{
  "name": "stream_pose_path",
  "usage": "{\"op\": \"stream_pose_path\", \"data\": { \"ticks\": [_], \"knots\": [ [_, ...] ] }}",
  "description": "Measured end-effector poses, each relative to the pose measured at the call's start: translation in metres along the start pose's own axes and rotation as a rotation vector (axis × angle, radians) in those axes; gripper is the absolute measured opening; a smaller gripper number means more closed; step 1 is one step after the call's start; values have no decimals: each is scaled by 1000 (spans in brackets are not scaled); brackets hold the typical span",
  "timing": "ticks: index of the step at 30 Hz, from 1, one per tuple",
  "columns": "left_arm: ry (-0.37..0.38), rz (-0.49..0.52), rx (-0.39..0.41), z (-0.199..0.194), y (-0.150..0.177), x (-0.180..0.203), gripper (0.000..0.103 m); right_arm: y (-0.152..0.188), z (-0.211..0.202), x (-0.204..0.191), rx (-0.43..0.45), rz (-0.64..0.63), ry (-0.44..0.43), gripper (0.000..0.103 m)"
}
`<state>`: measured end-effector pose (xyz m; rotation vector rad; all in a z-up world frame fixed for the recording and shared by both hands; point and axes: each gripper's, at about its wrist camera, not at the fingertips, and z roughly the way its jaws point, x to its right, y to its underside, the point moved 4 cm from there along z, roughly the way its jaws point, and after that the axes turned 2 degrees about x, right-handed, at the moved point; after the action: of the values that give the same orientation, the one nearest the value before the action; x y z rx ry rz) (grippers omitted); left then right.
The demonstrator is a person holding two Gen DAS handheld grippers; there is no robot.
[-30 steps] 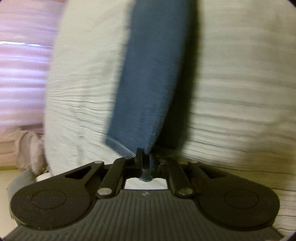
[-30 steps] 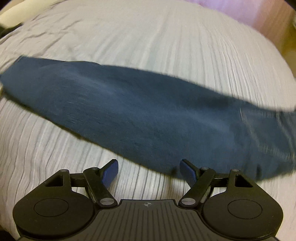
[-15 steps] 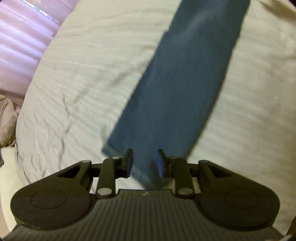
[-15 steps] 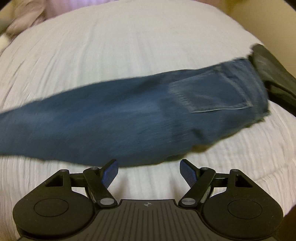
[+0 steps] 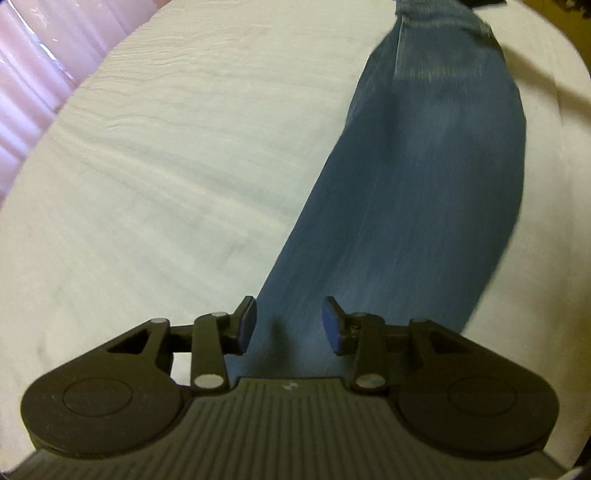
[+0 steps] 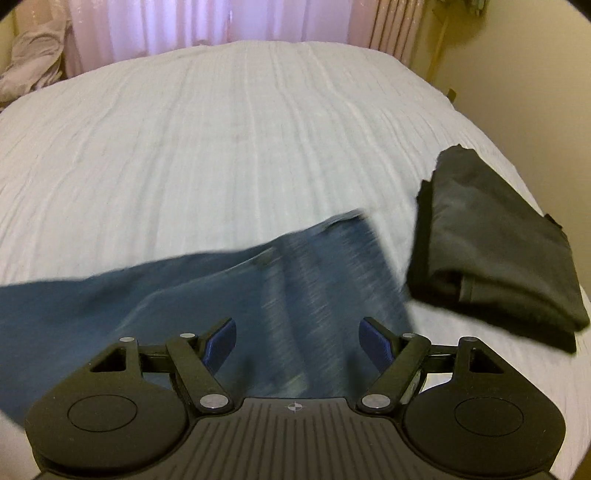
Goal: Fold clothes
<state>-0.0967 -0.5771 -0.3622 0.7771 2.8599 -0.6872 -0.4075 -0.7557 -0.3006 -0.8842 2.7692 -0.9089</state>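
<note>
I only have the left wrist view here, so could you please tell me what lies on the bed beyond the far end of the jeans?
Observer: A folded dark garment lies on the bed right by the waist end of the jeans; I cannot tell whether they touch.
Operator: Thank you. Is the right claw holding anything?
Observer: No. The right claw is open above the jeans, with its pads clear of the denim.
Operator: And what is behind the bed?
Observer: Pink curtains hang behind it, and a pale crumpled cloth lies at the far left corner.
</note>
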Motion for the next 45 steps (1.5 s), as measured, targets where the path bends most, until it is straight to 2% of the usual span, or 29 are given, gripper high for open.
{"op": "stream_pose_path", "data": {
  "ticks": [3,5,8,10,11,13,14,15,16,17,19,21,23,25,26,27,28,29,33,35,37,39,41,43,45],
  "knots": [
    [23,-40,-33,39,-39,3,39,-16,26,39,-18,-15,-19,77],
    [67,-77,-39,59,-56,1,39,-23,41,56,-24,-32,-52,77],
    [182,-119,-82,88,-73,0,39,-30,64,74,-33,-2,-162,77],
    [232,-146,-112,101,-75,-2,38,-34,78,83,-33,41,-248,77],
    [246,-157,-126,103,-77,-2,35,-36,85,87,-35,71,-286,77],
    [266,-189,-141,101,-75,-5,19,-38,101,97,-41,160,-346,76],
    [270,-207,-148,99,-74,-7,12,-38,108,102,-55,210,-371,76],
    [263,-215,-137,94,-75,-10,10,-36,112,104,-72,234,-374,67],
    [241,-217,-110,83,-77,-13,9,-34,116,106,-90,258,-376,41],
    [211,-222,-78,71,-78,-16,8,-35,117,106,-112,248,-349,41],
    [159,-265,-25,54,-77,-26,6,-41,105,104,-76,238,-333,40],
    [151,-287,-51,65,-74,-29,6,-48,96,105,-26,263,-342,40],
    [149,-304,-89,81,-70,-30,6,-52,101,106,-11,305,-366,41],
    [146,-322,-127,96,-66,-31,7,-51,123,100,-87,281,-324,41],
    [143,-312,-148,103,-66,-29,10,-50,133,96,-125,270,-302,43],
    [135,-289,-162,107,-67,-27,13,-48,141,95,-151,258,-272,52],
    [126,-263,-173,110,-68,-24,14,-47,138,96,-140,258,-228,77],
    [115,-244,-173,109,-69,-23,16,-46,135,98,-128,257,-184,81],
    [36,-216,-123,89,-69,-27,22,-42,79,104,44,269,-134,81],
    [1,-204,-86,71,-68,-24,22,-29,44,101,112,298,-163,81],
    [22,-214,-47,59,-69,-12,22,-4,20,89,127,342,-234,81],
    [70,-190,-20,49,-73,10,22,26,15,71,75,363,-301,81],
    [97,-88,19,34,-77,41,22,58,20,59,5,391,-316,81],
    [131,60,77,16,-82,83,29,81,18,54,-21,447,-262,81],
    [143,257,129,5,-82,128,44,99,7,47,-22,524,-268,81]
  ]
}}
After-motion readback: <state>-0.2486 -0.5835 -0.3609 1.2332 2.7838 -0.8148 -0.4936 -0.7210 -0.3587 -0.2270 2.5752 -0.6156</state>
